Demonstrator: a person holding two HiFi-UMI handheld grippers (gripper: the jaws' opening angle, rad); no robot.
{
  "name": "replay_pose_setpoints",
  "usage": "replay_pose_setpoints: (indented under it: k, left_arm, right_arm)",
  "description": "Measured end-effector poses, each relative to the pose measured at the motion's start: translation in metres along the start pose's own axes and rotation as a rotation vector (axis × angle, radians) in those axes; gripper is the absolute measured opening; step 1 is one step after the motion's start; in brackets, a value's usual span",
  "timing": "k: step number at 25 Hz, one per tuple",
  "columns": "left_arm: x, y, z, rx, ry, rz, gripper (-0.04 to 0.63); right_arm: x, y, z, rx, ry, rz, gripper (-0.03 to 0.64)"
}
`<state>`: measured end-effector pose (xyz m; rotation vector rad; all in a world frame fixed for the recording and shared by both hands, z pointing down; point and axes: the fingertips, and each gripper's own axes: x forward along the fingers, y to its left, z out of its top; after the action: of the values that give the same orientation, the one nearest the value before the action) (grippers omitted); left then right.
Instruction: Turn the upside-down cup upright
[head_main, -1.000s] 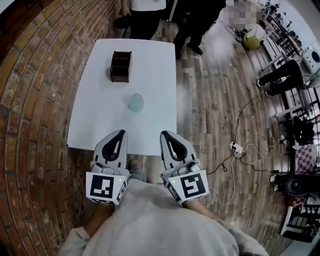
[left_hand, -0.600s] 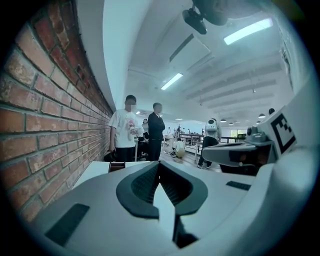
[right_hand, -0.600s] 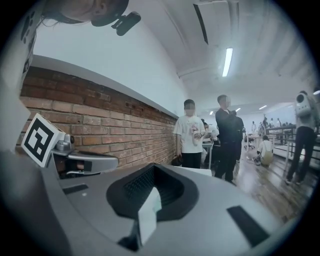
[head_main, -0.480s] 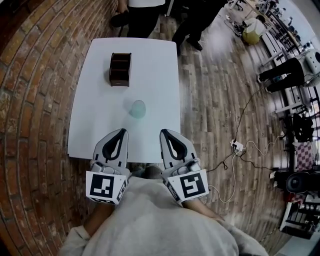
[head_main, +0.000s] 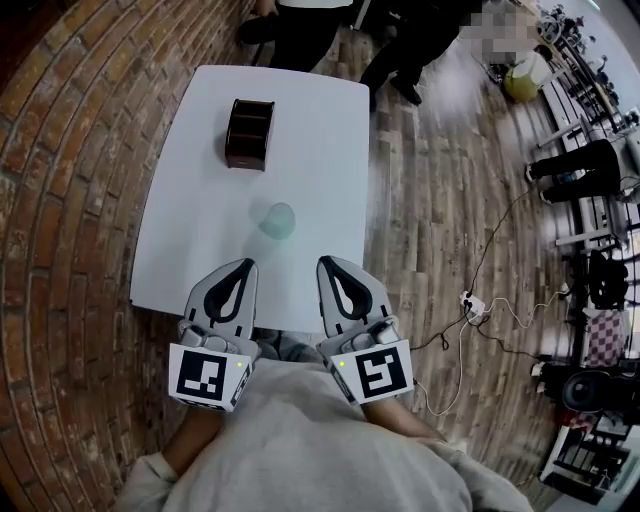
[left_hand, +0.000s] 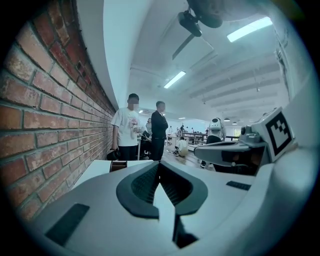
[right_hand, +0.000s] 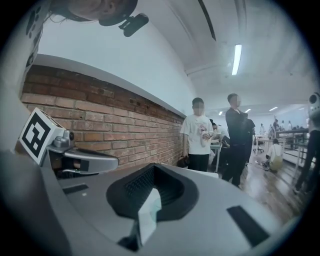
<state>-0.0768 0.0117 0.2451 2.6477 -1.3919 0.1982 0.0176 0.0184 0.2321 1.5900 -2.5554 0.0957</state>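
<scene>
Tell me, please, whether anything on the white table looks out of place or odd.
Only the pale green cup, which seems to stand mouth-down near the middle of the table. The brown box stands toward the far end; nothing looks spilled or damaged.

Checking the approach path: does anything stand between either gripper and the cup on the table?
Nothing visible does. Only bare white table lies between the cup and the left gripper and right gripper, both shut. The brown box sits beyond the cup, out of the path.
</scene>
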Motion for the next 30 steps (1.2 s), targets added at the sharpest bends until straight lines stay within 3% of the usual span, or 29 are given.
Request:
replay_pose_setpoints:
  k: [16, 30]
  left_arm:
    - [0.027, 0.015, -0.035, -0.007, 0.119, 0.034, 0.009]
    - [0.049, 0.032, -0.06, -0.006, 0.181, 0.054, 0.009]
  right_arm:
    - [0.052, 0.003, -0.049, 0.007, 0.013, 0.172, 0.011]
    - [0.095, -0.007, -0.112, 0.047, 0.102, 0.211, 0.114]
